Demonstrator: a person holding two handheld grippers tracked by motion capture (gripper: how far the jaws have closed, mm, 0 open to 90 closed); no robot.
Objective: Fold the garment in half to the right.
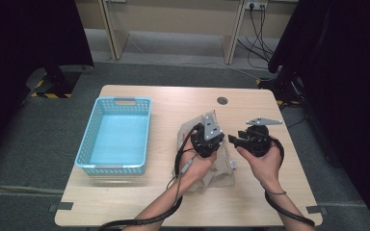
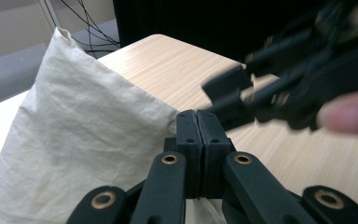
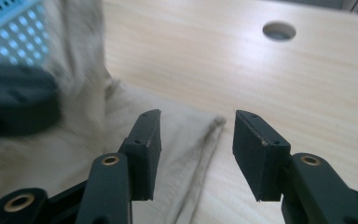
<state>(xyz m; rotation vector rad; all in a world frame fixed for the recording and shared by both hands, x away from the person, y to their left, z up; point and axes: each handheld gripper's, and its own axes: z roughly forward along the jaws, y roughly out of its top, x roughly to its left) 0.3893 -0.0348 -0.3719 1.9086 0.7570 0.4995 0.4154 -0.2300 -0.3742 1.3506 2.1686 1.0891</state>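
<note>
A beige cloth [image 1: 211, 159] is seen crumpled on the wooden table [image 1: 139, 197], right of centre, just in front of the person. The left gripper [image 1: 211, 139] is held over the cloth's middle; in the left gripper view its jaws are pressed fully together, and a fold of the cloth [image 2: 84, 140] is raised into a peak beside and behind them. Whether fabric is actually pinched between the pads cannot be told from the pictures. The right gripper [image 1: 235, 140] is held just right of the left one, above the cloth's right edge, jaws pointing toward the left gripper. In the right gripper view [image 3: 196, 140] the jaws are spread apart with nothing between them; the cloth's hemmed edge [image 3: 200, 149] and bare table are seen below the gap. The right gripper [image 2: 242, 100] is also caught, blurred, in the left gripper view, close to the closed jaws. A light blue plastic basket [image 1: 96, 139] is placed on the left part of the table, well apart from the cloth. A round cable hole [image 1: 222, 100] is seen near the table's far edge.
</note>
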